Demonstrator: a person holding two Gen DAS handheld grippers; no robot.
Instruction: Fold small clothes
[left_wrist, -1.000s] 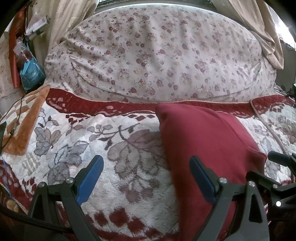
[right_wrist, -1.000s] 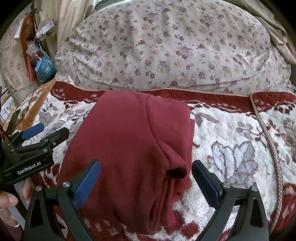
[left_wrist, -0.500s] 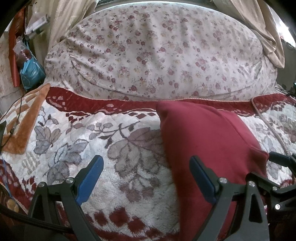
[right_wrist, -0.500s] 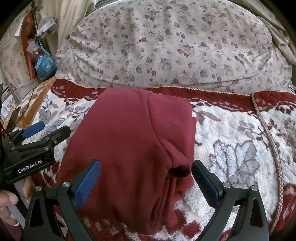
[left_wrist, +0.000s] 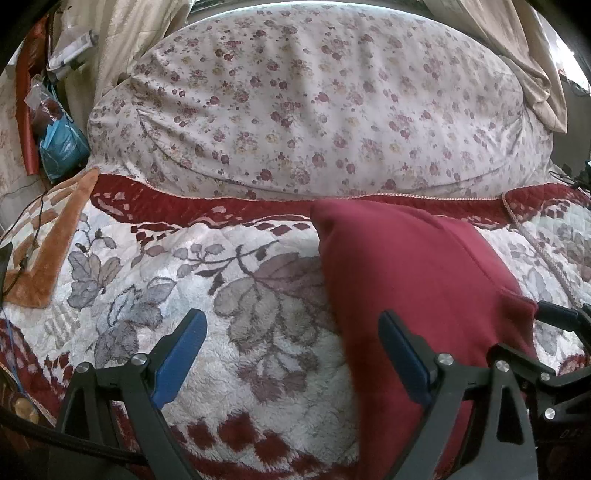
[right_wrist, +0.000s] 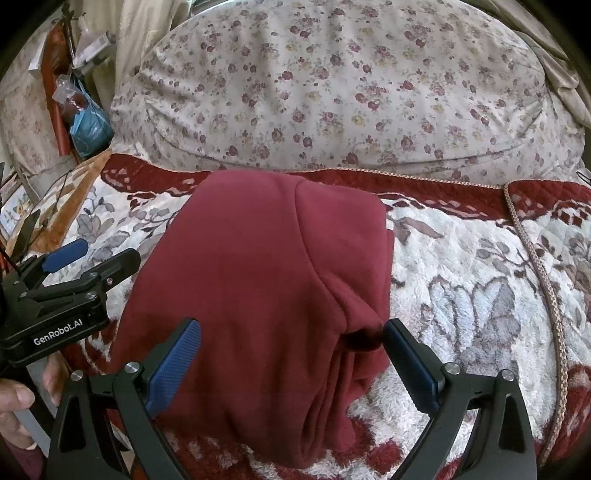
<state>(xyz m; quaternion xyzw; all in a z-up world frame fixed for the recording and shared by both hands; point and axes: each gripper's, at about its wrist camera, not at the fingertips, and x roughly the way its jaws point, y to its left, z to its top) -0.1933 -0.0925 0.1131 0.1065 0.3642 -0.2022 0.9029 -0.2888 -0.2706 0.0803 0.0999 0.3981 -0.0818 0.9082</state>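
A dark red garment (right_wrist: 266, 280) lies folded into a compact stack on the floral blanket (right_wrist: 480, 302); layered edges show at its near right side. It also shows in the left wrist view (left_wrist: 413, 280), to the right. My right gripper (right_wrist: 291, 358) is open and empty, hovering over the garment's near part, its jaws astride it. My left gripper (left_wrist: 291, 350) is open and empty above the blanket (left_wrist: 184, 288), its right finger over the garment's left edge. The left gripper also shows in the right wrist view (right_wrist: 85, 262), beside the garment's left side.
A large floral-covered bedding mound (left_wrist: 314, 110) rises behind the blanket. A blue bag (left_wrist: 61, 144) and clutter sit at the far left. A tan and orange blanket (left_wrist: 44, 236) lies at the left edge. A braided trim cord (right_wrist: 535, 266) runs down the right.
Both grippers have drifted slightly; the garment sits a little lower in both views. Nothing was gripped or released.
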